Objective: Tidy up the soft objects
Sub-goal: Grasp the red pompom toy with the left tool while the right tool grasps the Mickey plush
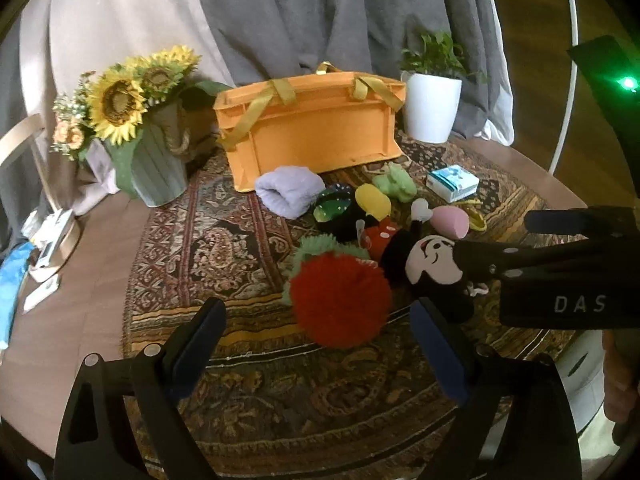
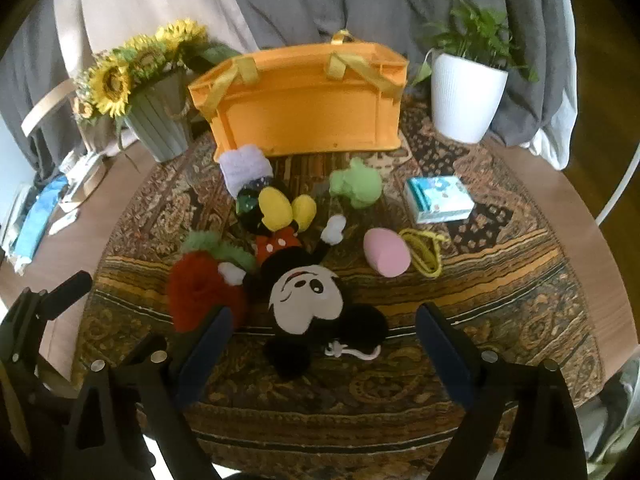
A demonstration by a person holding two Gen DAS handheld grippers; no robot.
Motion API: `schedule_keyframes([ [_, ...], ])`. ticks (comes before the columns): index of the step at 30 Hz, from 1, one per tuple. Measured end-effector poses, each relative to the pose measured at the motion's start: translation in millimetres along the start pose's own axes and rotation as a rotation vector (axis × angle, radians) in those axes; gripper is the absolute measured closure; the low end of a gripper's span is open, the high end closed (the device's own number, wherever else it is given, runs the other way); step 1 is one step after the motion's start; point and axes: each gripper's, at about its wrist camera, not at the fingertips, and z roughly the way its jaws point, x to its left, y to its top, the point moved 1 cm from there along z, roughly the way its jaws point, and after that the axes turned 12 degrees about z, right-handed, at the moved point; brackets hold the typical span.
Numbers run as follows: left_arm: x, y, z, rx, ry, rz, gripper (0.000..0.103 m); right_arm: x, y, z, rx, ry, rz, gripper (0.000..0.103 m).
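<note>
Right gripper wide open over mouse plush, nothing gripped.
Plush lay face-up on patterned cloth, head between the blue pads. Red fuzzy toy touched it on the left; pink sponge sat apart; orange crate stood behind.

A mouse plush lies on its back, head nearest. Left of it sits a red pompom with green fringe. Farther back lie a lilac cloth, a green toy and a pink sponge, before the orange crate.
</note>
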Motion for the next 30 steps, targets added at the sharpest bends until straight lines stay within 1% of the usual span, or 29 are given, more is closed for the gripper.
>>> schedule_keyframes([
  [7, 4, -5, 28, 0.042, -0.038, -0.02, 0.015, 3, -1, 30, 0.074, -0.019, -0.002, 0.015],
  [12, -3, -6, 43, 0.068, -0.057, -0.06, 0.016, -1, 0, 48, 0.129, 0.01, -0.022, 0.018],
  [18, -14, -8, 58, 0.103, -0.037, -0.103, 0.02, -8, 4, 64, 0.183, 0.067, -0.071, 0.021],
  [23, -19, -9, 71, 0.126, 0.001, -0.109, 0.025, -11, 7, 79, 0.229, 0.122, -0.082, 0.021],
  [25, -18, -9, 76, 0.13, 0.01, -0.112, 0.028, -11, 8, 82, 0.234, 0.136, -0.084, 0.021],
  [30, -16, -6, 83, 0.127, 0.032, -0.107, 0.029, -9, 9, 83, 0.24, 0.157, -0.089, 0.021],
])
